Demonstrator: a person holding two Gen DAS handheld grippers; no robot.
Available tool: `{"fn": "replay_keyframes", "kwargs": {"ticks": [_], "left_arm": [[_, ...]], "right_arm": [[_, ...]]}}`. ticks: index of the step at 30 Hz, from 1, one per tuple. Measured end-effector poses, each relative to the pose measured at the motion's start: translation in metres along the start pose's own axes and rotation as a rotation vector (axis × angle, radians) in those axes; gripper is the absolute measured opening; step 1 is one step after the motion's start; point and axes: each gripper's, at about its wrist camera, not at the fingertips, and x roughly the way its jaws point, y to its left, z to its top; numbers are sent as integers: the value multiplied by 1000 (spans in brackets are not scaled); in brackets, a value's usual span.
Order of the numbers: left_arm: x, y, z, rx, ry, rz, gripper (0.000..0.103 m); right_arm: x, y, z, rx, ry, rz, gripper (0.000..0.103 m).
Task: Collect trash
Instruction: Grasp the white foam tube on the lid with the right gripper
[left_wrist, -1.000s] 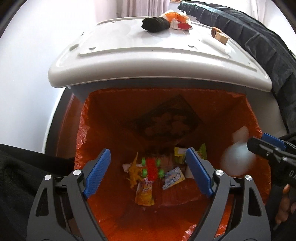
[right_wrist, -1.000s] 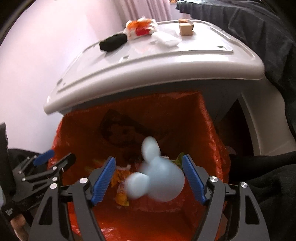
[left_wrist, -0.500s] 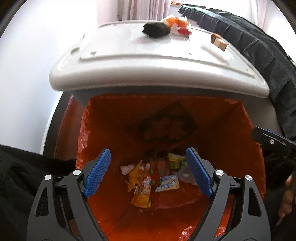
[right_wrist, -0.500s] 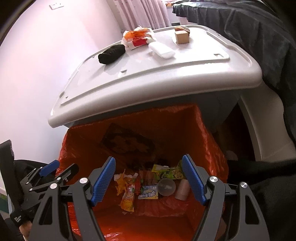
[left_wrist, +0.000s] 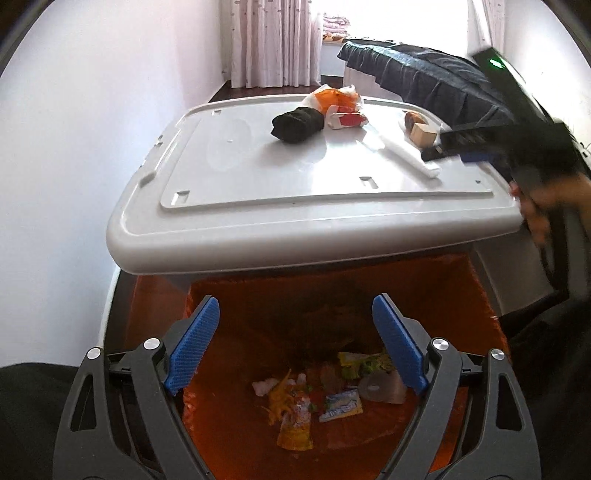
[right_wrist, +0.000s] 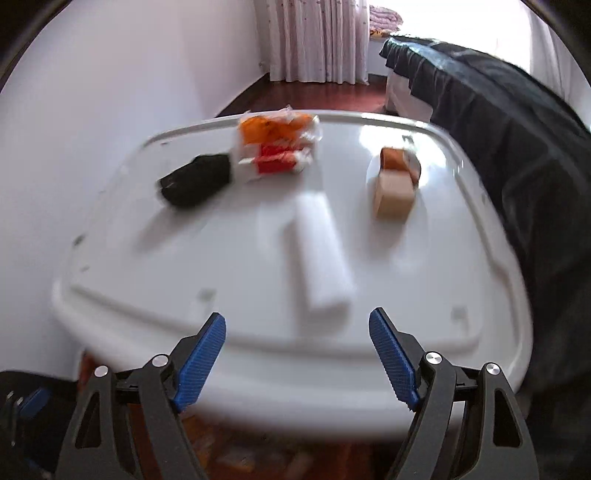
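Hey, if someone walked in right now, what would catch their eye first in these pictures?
Probably the bright orange bin liner low in the left wrist view, with colourful wrappers at its bottom. Next, the white lid above it, carrying a black bundle, an orange-and-red packet, a white block and a small cardboard box.

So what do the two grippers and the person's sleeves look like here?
Both the left gripper and the right gripper have black skeletal frames with silver pivot bolts and ribbed blue pads. The right gripper's body carries a green light. Clothing at the edges is black.
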Motion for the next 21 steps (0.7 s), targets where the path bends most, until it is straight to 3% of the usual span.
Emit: {"fn": "replay_keyframes", "kwargs": {"ticks": [4,11,12,13,17,21], "left_arm": [[10,3,0,15,9,19,83],[25,8,1,0,39,6,83],[25,8,1,4,38,8,83],[24,7,1,11,34,12,83],[24,2,8,26,41,-1,83],[24,-3,38,55,12,-25,83]], "right_arm": [[32,-2,28,-46,-17,-43,74],[79,-14,42,44,99,-36,62],[78,-11,42,21,84,-48,54],[77,-9,41,16,90,-38,31],[67,-4,37,11,87,-56,18],[47,-28,36,204,72,115,16]]}}
